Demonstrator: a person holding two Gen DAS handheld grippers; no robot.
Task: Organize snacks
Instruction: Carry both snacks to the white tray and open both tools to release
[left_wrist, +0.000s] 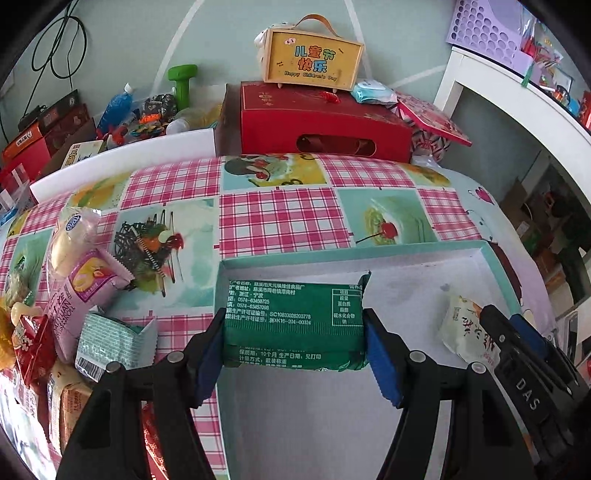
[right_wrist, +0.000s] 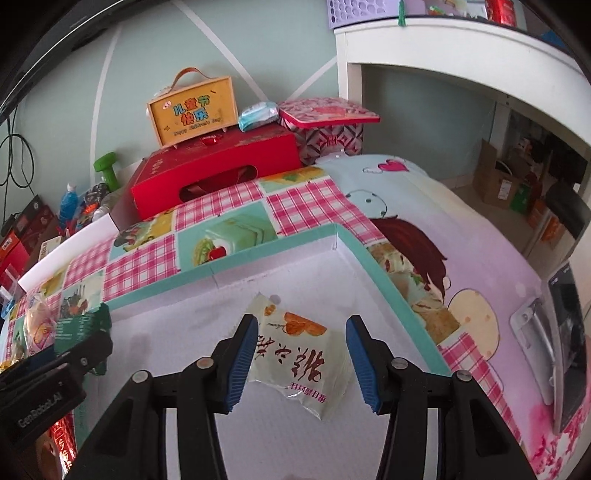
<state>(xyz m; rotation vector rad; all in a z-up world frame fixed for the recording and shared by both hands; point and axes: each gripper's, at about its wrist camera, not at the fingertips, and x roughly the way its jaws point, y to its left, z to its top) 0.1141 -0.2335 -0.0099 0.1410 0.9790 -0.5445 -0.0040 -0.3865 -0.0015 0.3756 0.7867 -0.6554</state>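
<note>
Straddling the shallow teal box (left_wrist: 495, 273), the left gripper (left_wrist: 295, 332) clamps a green snack packet (left_wrist: 291, 314) over its near-left corner for dropping in, while the right gripper (right_wrist: 299, 358) stands open around a pale packet (right_wrist: 299, 354) lying inside, unsorted snacks (left_wrist: 85, 291) heaped left on the checked tablecloth (left_wrist: 284, 218).

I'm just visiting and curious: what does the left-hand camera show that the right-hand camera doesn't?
Only the left wrist view shows the pile of snack packets beside the box. Only the right wrist view shows the phone on the tablecloth. Both show the shallow teal box, the green packet between the left gripper's pads, and the pale packet between the right gripper's pads.
</note>
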